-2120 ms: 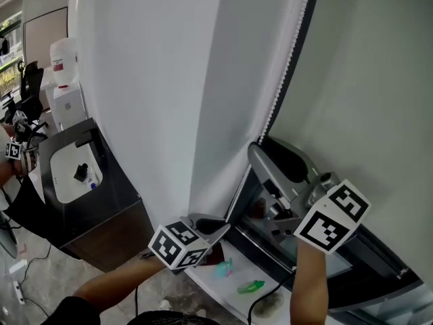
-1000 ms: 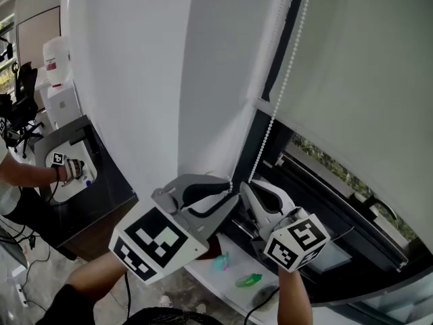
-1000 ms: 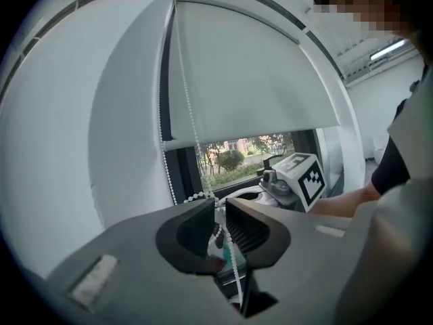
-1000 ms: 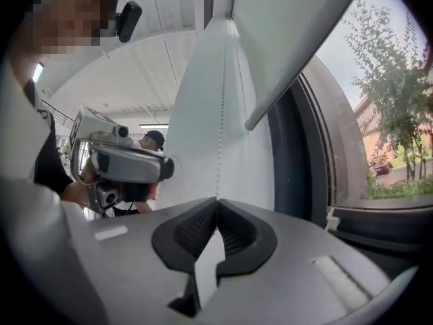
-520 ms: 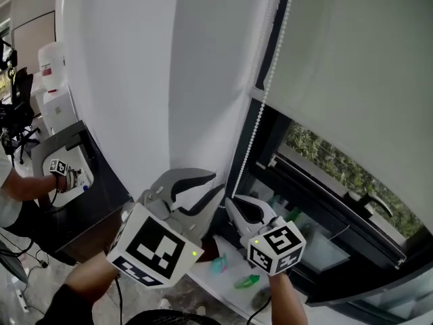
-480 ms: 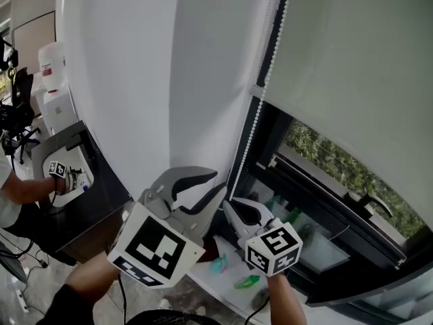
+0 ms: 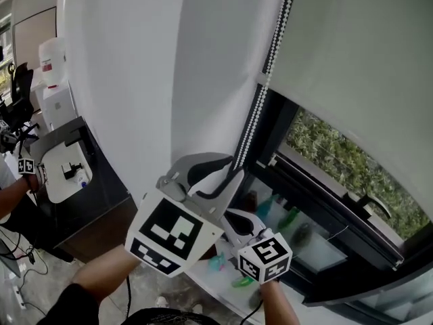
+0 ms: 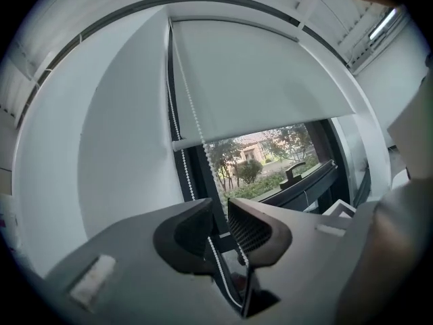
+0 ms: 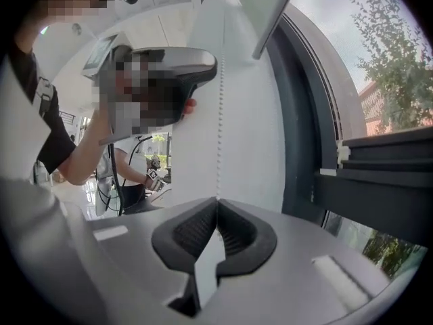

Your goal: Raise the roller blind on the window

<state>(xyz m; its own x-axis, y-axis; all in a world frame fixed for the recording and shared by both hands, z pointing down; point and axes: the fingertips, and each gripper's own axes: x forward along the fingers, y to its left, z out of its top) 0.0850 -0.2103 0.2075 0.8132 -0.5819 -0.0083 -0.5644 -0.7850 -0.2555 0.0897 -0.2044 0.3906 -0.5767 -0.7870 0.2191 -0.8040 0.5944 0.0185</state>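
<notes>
The pale roller blind (image 7: 352, 66) hangs over the upper window; its bottom bar (image 8: 264, 128) leaves trees showing below. The white bead chain (image 7: 260, 87) drops along the dark frame. My left gripper (image 7: 233, 171) is up at the chain with its jaws opening. In the left gripper view both strands of the chain (image 8: 215, 249) pass between its pads (image 8: 250, 225) without being pressed. Lower down, my right gripper (image 7: 233, 217) is shut on the chain. In the right gripper view the chain (image 9: 218, 134) runs straight up from the closed jaws of that right gripper (image 9: 216, 200).
Below the blind is the dark window frame with a handle (image 7: 369, 202). Green and teal items (image 7: 287, 219) stand on the sill. A white wall (image 7: 128, 80) flanks the window on the left. Farther left are a black counter with a white basin (image 7: 64, 171) and another person's arm.
The blind's bottom edge has gone up, baring more window. My right gripper has moved down with the chain. The left gripper has risen to the chain above it and its jaws have widened.
</notes>
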